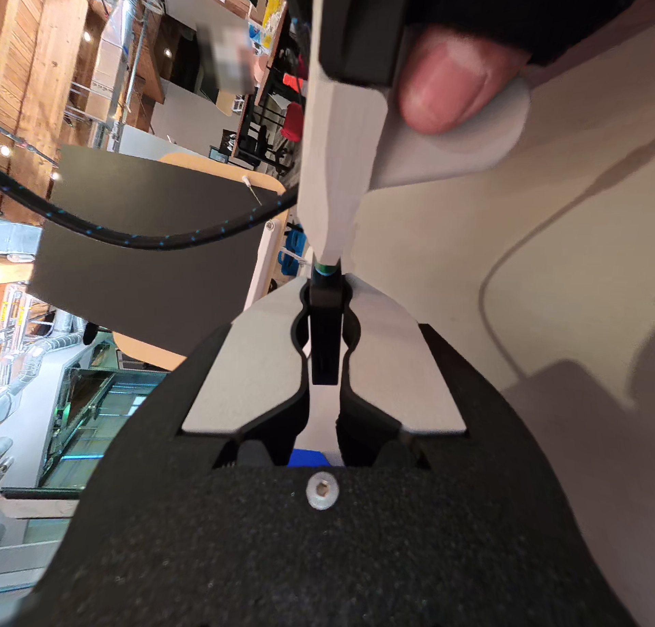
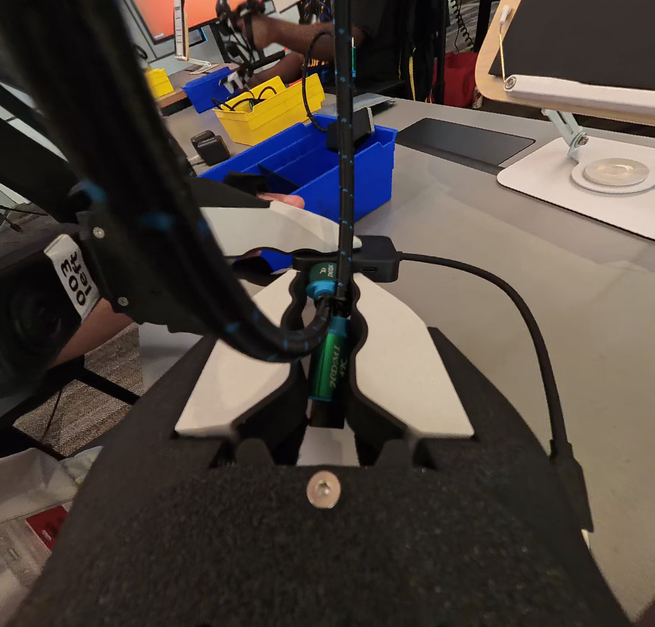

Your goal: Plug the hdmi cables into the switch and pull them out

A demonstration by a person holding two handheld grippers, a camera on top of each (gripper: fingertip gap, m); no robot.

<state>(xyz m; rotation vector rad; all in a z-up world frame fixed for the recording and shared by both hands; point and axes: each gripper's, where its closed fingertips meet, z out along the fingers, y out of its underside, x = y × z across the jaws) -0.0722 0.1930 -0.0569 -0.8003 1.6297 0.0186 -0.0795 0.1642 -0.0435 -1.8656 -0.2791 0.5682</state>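
1. Left tongs (image 1: pixel 324 326): pressed together on the black switch (image 1: pixel 324 337), seen edge-on between the pads. In the right wrist view the switch (image 2: pixel 375 257) sits at the surface (image 2: pixel 496 255), held from its left end, its own thin black lead (image 2: pixel 514 301) curving off to the right.
2. Right tongs (image 2: pixel 326 354): clamped on a green HDMI plug (image 2: pixel 328 365), which lies along the fingers with its cable end toward the switch; which way its metal tip faces cannot be told.
3. A second green plug (image 2: pixel 320 269) lies just in front of the switch; whether it is fully seated cannot be told, as its tip is hidden.
4. Braided cable (image 2: pixel 343 131), black with blue flecks, rises straight up past both plugs, while another run (image 2: pixel 283 344) loops off to the left.
5. Step in hand, as judged: working a plug at the switch's near face. To do it well, the left tongs should brace the switch firmly against the surface, and the right tongs should move the plug straight along the port axis, without twisting, while the cable loop stays slack.
6. Count: switches, one; green plugs, two; tongs, two; blue bins (image 2: pixel 319 163), two, the farther behind a yellow bin (image 2: pixel 269 113); a second yellow bin is farther left.
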